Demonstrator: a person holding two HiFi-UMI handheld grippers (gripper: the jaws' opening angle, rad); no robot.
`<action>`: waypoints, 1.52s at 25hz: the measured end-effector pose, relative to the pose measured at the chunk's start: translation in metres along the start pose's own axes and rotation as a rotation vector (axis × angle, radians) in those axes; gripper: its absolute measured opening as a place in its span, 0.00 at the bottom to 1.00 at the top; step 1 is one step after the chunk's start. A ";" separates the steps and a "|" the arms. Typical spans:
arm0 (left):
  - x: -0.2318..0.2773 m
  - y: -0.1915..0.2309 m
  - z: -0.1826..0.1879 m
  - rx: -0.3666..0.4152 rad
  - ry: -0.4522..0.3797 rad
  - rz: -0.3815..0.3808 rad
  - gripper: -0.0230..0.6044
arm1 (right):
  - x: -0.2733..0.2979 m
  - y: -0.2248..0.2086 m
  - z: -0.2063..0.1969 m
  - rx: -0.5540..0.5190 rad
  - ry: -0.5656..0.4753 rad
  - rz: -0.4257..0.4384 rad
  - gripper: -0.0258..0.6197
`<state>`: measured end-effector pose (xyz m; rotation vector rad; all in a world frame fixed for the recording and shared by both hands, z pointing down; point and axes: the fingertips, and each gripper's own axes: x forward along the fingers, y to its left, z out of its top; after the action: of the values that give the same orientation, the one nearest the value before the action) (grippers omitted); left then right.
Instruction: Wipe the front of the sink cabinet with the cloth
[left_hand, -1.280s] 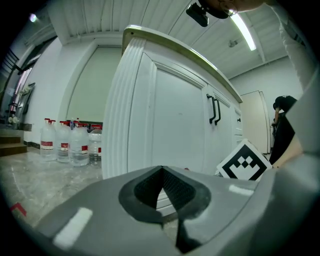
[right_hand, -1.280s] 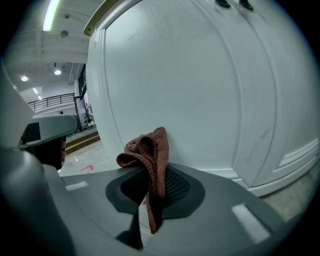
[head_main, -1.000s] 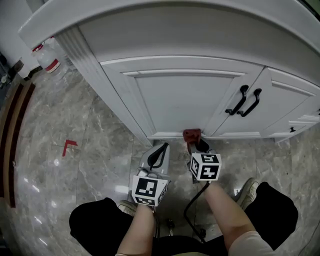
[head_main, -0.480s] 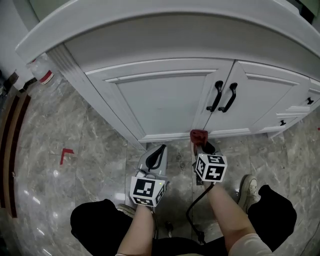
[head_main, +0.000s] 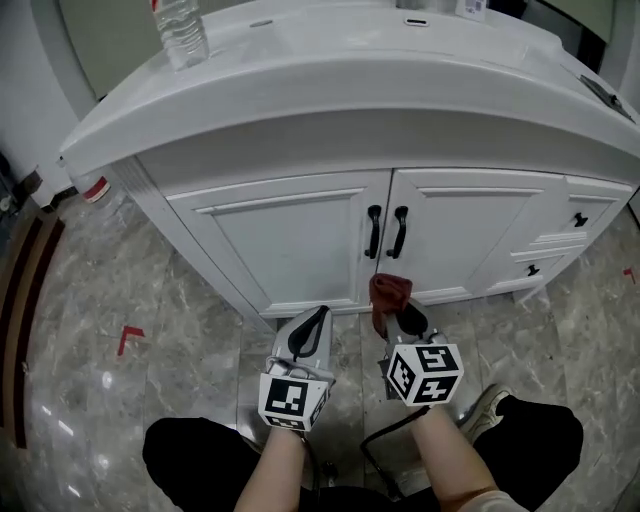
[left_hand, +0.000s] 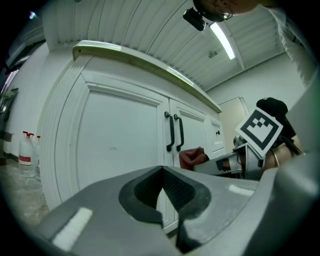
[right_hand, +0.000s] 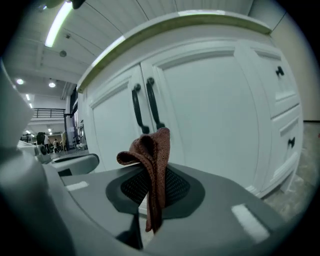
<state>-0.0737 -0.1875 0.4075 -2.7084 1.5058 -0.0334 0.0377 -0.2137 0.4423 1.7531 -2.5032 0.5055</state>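
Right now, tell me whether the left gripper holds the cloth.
No, the left gripper is shut and empty; the cloth sits clamped in the right gripper.

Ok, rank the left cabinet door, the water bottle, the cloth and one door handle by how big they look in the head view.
1. left cabinet door
2. water bottle, cut off by the frame's top edge
3. cloth, close to the bottle; its nearness makes this unsure
4. door handle, thinnest

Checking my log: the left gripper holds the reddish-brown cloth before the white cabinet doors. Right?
No, the right gripper holds the reddish-brown cloth before the white cabinet doors; the right gripper view shows it clamped in the jaws.
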 end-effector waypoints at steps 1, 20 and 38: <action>0.003 -0.006 0.013 0.006 -0.023 -0.002 0.04 | -0.009 0.001 0.020 -0.026 -0.034 0.010 0.16; 0.048 -0.070 0.136 0.076 -0.202 0.061 0.04 | -0.019 0.004 0.207 -0.248 -0.257 0.224 0.16; 0.091 -0.150 0.120 0.065 -0.183 0.047 0.04 | -0.078 -0.151 0.234 -0.192 -0.311 0.063 0.16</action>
<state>0.1064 -0.1828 0.2944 -2.5456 1.4883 0.1606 0.2397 -0.2569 0.2397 1.8026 -2.7044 -0.0120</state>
